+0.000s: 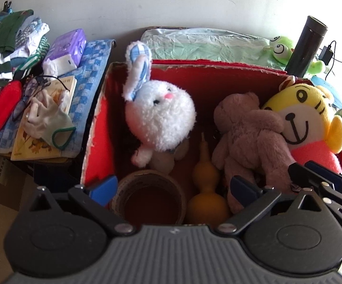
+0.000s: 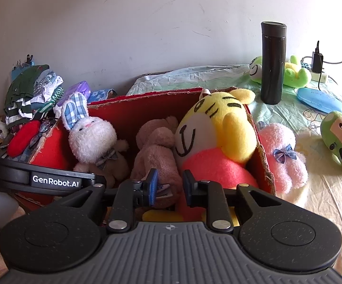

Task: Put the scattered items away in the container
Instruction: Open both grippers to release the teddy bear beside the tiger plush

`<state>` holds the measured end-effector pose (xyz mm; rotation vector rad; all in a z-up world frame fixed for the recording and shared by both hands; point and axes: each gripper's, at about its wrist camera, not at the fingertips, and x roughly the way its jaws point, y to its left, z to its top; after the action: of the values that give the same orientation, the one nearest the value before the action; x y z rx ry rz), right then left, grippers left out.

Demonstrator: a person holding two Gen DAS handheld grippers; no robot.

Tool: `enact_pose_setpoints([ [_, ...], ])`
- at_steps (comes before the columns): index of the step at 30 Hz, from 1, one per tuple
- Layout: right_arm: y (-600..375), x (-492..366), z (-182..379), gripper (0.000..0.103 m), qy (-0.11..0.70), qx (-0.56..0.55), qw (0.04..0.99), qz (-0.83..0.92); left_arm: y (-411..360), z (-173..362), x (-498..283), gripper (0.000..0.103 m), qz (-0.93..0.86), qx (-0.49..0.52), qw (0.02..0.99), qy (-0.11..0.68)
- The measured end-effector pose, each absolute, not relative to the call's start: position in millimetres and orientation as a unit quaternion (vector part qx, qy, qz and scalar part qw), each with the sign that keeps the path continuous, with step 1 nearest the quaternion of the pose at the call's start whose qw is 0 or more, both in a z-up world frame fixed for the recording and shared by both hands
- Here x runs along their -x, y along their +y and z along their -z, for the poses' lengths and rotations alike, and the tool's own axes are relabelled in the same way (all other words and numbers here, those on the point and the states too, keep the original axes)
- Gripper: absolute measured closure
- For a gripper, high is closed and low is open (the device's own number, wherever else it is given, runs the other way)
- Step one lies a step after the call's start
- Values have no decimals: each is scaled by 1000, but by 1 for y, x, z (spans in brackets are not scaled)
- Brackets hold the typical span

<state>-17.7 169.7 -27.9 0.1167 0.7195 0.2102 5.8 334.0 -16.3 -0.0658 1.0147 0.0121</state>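
Observation:
A red cardboard box (image 1: 100, 127) (image 2: 133, 108) holds a white bunny (image 1: 161, 116) (image 2: 91, 139), a brown bear (image 1: 249, 137) (image 2: 156, 151), a yellow tiger plush (image 1: 308, 120) (image 2: 216, 132), a tape roll (image 1: 149, 198) and a yellow gourd (image 1: 206, 189). My left gripper (image 1: 173, 189) is open and empty above the tape roll and gourd. My right gripper (image 2: 169, 184) is partly open over the box's near side, its fingers on either side of the bear's leg and label, not pinching. It also shows in the left wrist view (image 1: 322, 177).
Outside the box on the bed lie a pink plush (image 2: 282, 156), a green plush (image 2: 341, 139), a frog plush (image 2: 294, 71), a black flask (image 2: 272, 61) and a blue case (image 2: 320, 99). Left are clothes (image 1: 7, 42), tissues (image 1: 67, 47), a book (image 1: 43, 118) and a red case (image 1: 3, 108).

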Motion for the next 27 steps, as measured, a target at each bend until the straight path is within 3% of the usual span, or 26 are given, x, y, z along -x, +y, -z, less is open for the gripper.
enact_pose_setpoints([
  [27,173,31,35,74,307,-41,945,-103,331,22,7,3,-10,18,882,471],
])
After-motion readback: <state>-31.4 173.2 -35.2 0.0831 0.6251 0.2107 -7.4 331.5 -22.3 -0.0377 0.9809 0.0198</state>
